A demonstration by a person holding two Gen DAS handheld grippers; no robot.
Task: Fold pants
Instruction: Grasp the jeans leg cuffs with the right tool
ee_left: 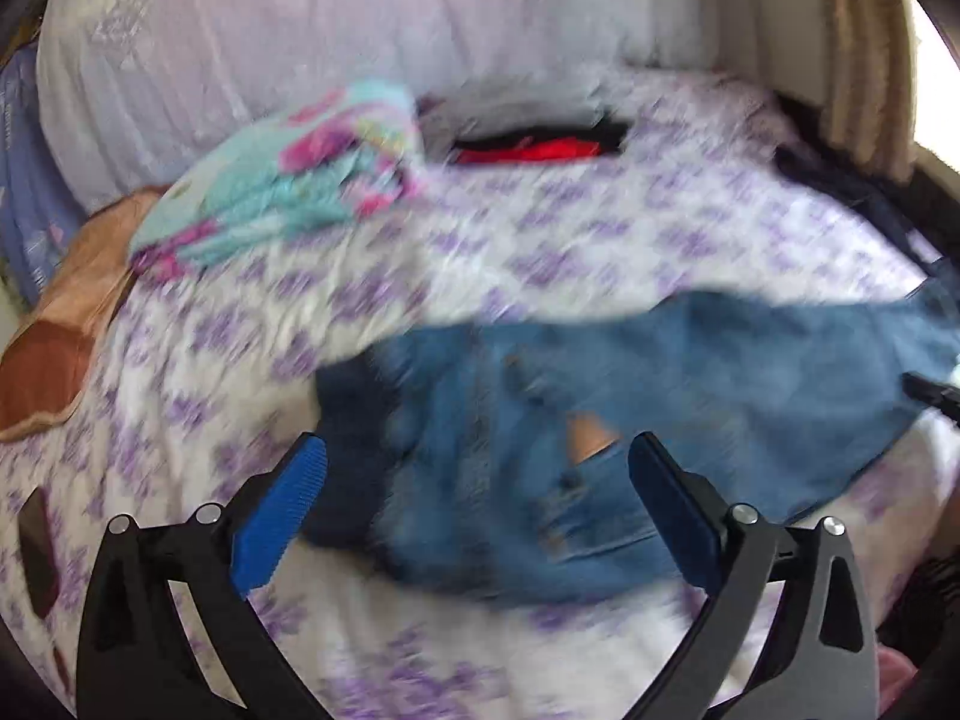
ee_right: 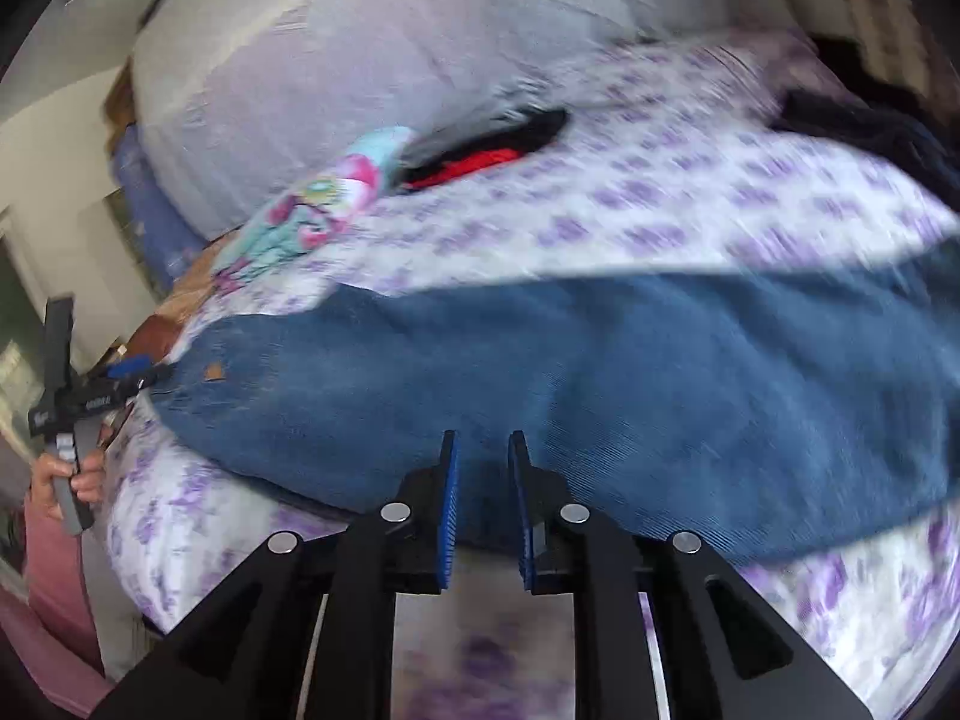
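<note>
The jeans (ee_left: 600,396) lie spread across the purple-flowered bedsheet (ee_left: 540,240), near the front edge of the bed, with a pale bolster pillow (ee_left: 330,30) and a turquoise-and-pink folded cloth (ee_left: 270,180) well behind them. They are blue ripped denim — a soft but fairly heavy cloth by the look of it, likely to drape and drag rather than slide, and to hold a crease once pressed flat. The sturdiest places to grip would be the waistband or the hems, where the cloth is doubled; the torn patch showing in the left wrist view is best avoided, since a finger could snag there.

Their long axis runs roughly left to right across the bed, side-on to both cameras. A small tan patch in the right wrist view suggests the waist end lies toward the left, though blur makes this uncertain.

The left gripper (ee_left: 477,480) hovers over the denim with jaws spread wide, holding nothing. The right gripper (ee_right: 483,468) sits at the near edge of the jeans, jaws narrowly parted — whether cloth is pinched between them I cannot tell.
</note>
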